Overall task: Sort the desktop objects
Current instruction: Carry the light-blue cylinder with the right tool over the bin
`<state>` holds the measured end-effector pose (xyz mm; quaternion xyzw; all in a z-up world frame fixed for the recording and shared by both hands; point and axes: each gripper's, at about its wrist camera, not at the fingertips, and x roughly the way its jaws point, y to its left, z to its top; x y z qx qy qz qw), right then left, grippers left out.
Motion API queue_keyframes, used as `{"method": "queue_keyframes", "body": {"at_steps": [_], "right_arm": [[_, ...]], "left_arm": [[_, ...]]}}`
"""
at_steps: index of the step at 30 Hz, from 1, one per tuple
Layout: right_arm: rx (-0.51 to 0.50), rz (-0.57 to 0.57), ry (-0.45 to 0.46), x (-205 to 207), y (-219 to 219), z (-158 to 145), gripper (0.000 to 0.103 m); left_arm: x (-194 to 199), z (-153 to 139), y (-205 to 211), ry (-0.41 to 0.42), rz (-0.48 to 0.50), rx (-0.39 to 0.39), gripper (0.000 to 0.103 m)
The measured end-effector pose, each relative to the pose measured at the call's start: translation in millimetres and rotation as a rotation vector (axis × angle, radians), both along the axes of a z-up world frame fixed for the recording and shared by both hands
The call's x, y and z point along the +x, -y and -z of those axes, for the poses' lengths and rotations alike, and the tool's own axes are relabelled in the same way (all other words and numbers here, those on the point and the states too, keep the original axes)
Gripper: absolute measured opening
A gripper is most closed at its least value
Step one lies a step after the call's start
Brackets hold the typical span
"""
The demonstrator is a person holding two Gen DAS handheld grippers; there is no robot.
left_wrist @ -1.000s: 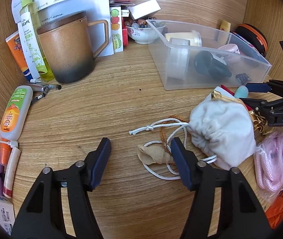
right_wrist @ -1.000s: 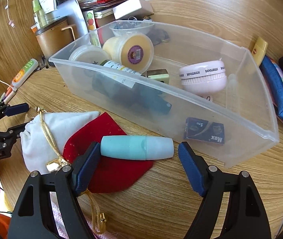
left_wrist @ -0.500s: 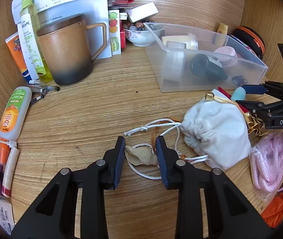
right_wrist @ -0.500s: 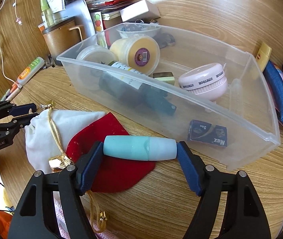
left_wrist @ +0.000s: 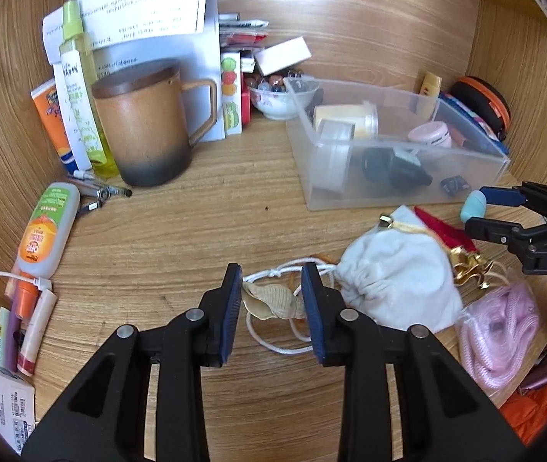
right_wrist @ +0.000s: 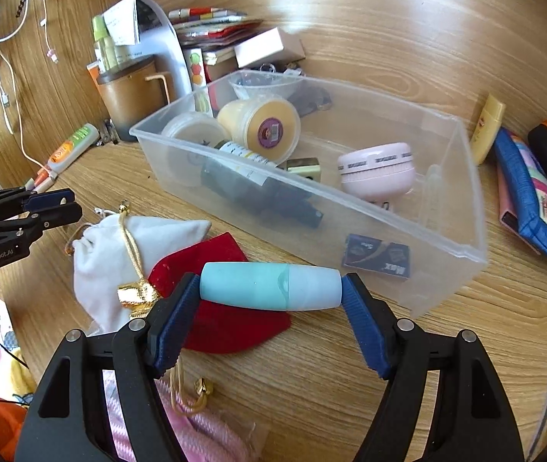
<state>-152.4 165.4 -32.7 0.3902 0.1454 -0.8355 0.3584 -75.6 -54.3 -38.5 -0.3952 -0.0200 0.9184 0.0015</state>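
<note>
Landmark: clear bin (right_wrist: 446,208). Teal tube (right_wrist: 271,287) is pinched end to end by right gripper (right_wrist: 269,317), just in front of the bin's near wall, above the red pouch (right_wrist: 231,323). Probably light, rigid and slick; an end grip may slip, a mid-body grip is judged safer. Left gripper (left_wrist: 273,310) is clamped on a seashell (left_wrist: 271,302), front-left of the bin beside the white pouch (left_wrist: 396,285). The shell looks brittle.

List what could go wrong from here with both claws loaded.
The left claw grips a seashell lying among white cord; lifting may drag the cord and the white pouch. The right claw pinches the teal tube only by its rounded ends, so it could pop out before reaching the clear bin.
</note>
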Motion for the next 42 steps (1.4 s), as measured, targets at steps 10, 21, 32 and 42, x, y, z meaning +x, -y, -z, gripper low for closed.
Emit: {"method": "queue_keyframes", "body": {"at_steps": [10, 21, 32, 42], "right_arm": [[-0.028, 0.019, -0.064, 8, -21, -25, 0.071], [-0.058, 0.026, -0.110, -1, -31, -48, 0.071], [-0.062, 0.023, -0.135, -23, -34, -56, 0.071], [-0.051, 0.032, -0.136, -46, -36, -56, 0.071]], "left_arm": [[-5, -21, -24, -0.045, 0.046, -0.002, 0.031], [-25, -47, -52, -0.101, 0.094, -0.019, 0.031], [-58, -68, -77, -0.144, 0.141, -0.025, 0.031], [-83, -69, -87, -0.144, 0.165, -0.007, 0.031]]}}
